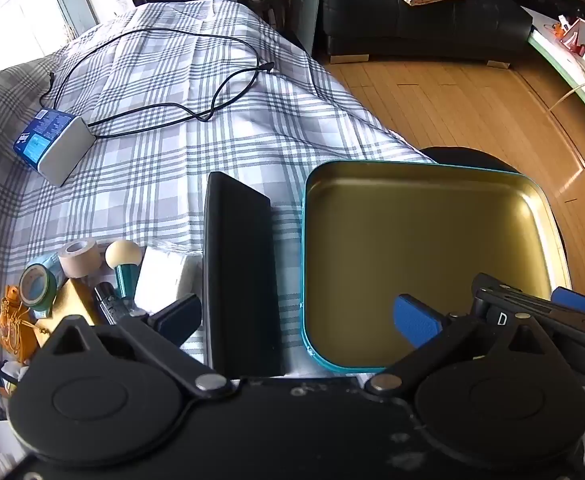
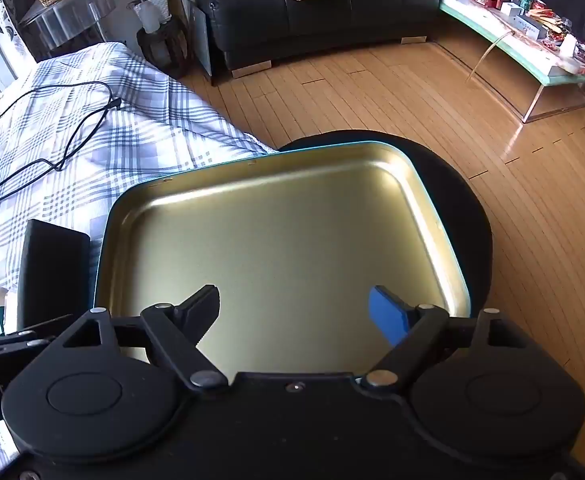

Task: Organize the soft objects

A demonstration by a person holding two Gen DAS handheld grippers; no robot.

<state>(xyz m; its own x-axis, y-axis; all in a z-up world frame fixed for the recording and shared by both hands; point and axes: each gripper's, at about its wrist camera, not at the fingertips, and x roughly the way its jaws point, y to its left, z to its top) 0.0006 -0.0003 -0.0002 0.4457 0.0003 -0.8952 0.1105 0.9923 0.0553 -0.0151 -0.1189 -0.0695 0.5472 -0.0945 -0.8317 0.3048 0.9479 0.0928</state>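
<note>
Both our tongs are wide open and hold nothing. The soft things (image 1: 92, 280) lie in a pile on the bed, left of our left tongs (image 1: 304, 316), nearer than our right tongs (image 2: 296, 312), which hang over the empty tin (image 2: 432, 200).

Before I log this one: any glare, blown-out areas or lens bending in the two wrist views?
Left wrist view: window blown out top left, sun patches on the checked bedspread, table edge bowed by the fisheye. Right wrist view: soft glare on the tin floor and rim, bright streak on the wood floor, corners curved.
</note>
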